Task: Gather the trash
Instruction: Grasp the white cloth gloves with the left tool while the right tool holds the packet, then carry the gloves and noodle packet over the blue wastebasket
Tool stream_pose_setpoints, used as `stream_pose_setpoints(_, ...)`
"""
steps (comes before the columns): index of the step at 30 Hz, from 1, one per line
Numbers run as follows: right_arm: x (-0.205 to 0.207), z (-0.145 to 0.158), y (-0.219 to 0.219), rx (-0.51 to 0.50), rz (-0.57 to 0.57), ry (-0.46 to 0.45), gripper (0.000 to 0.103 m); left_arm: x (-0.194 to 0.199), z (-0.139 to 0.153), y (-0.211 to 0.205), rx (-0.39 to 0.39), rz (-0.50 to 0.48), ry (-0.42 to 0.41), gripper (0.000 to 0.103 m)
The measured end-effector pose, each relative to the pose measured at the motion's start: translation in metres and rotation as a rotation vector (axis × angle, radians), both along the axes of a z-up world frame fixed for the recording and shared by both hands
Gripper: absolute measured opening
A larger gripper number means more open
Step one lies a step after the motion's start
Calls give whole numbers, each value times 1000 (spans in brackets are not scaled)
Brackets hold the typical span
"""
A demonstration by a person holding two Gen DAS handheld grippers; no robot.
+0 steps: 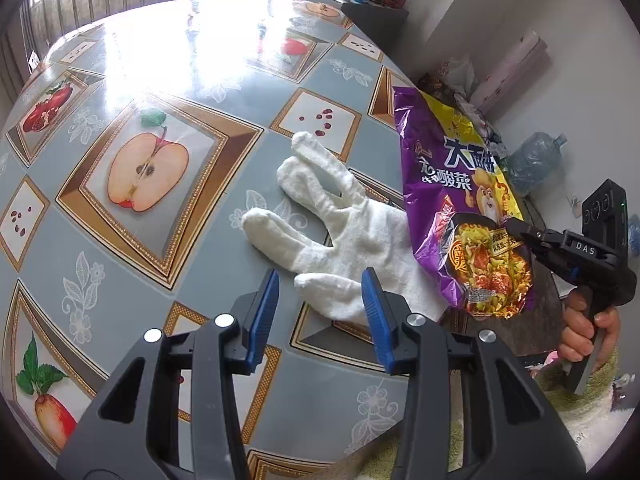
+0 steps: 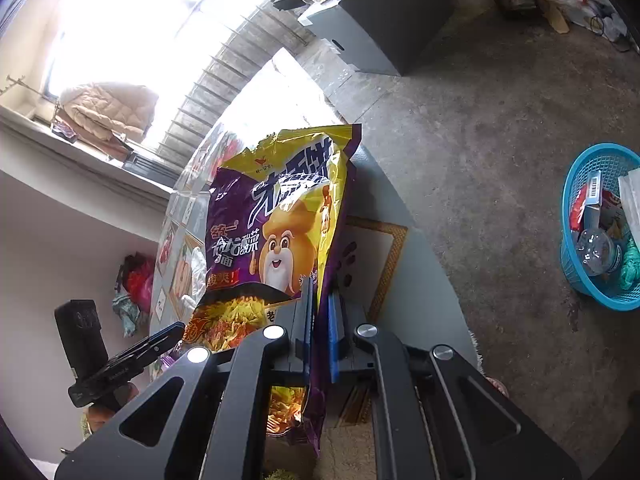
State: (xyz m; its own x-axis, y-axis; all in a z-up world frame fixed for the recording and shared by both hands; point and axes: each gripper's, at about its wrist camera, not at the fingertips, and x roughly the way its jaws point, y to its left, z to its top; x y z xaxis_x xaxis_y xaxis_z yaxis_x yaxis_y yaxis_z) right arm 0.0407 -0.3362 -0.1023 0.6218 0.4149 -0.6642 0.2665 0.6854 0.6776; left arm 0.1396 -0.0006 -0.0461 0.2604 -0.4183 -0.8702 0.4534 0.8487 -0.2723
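Blue basket (image 2: pixel 600 232) holds trash; right tongs (image 2: pixel 320 320) grip noodle bag (image 2: pixel 276 220), left tongs (image 1: pixel 320 304) agape.

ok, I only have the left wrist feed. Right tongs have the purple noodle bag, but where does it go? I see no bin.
Observer: A blue basket sits on the floor to the right of the table, already holding trash.
Operator: Grip solid on the bag?
Observer: The right tongs are shut on the noodle bag near its lower edge; the bag stands upright above them.
Operator: Left tongs carrying anything?
Observer: No. The left tongs are open over the white glove, as your feed shows.
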Motion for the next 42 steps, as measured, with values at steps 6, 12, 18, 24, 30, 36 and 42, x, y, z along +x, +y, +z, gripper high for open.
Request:
stream_pose_setpoints(6,-8,-3,-6,17,-24,2,7,2,-9,-21,94,-32,-63,40)
stream_pose_setpoints(12,-17,0,-10,52,-52,-15,6,-9,-9,-42,193,-100,-180,27)
stream_pose_setpoints(18,-28,6,-20,85,-78,-56,5,-12,-2,-52,203,-138,-212,6)
stream_pose_setpoints(24,-54,27,-51,76,-158,-130,4,-16,31,-68,124,-193,-278,4)
stream_pose_setpoints(30,-104,45,-110,39,-334,-183,3,-19,71,-122,27,-305,-356,4)
stream_pose_setpoints(36,-164,40,-169,2,-533,-169,3,-31,101,-192,-72,-458,-390,4)
stream_pose_setpoints(42,-198,2,-207,41,-661,-96,3,-53,107,-280,-133,-621,-392,4)
